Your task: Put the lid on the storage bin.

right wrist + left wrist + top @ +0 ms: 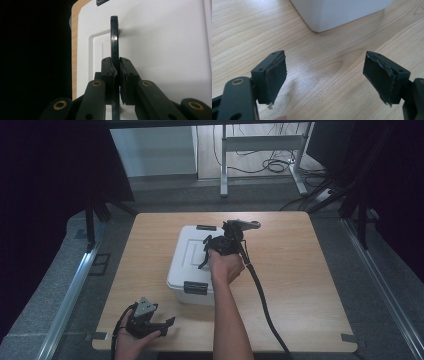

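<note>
While the table (300,285) carries everything, the white box (187,270) is the landmark, sitting left of the table's middle with its lid on. Both black latches look down: one (195,287) on the box's near end, one (206,227) on its far end. Contents can't be told, lid is opaque and shut. The right gripper (207,251) is over the box top, and in the right gripper view its jaws are pressed together on the thin black handle (114,37), which stands upright from the recess in the lid (162,50). So the grasp looks done; lifting or carrying the box by that handle seems to be what's left, and the box sits flat on the table, no lift visible. If opening is the aim, both latches are still to be undone. The left gripper (167,324) is off the box's near-left corner, low by the table's near edge, jaws wide apart with nothing between them; the left gripper view shows bare wood and the box corner (322,22) just ahead.
</note>
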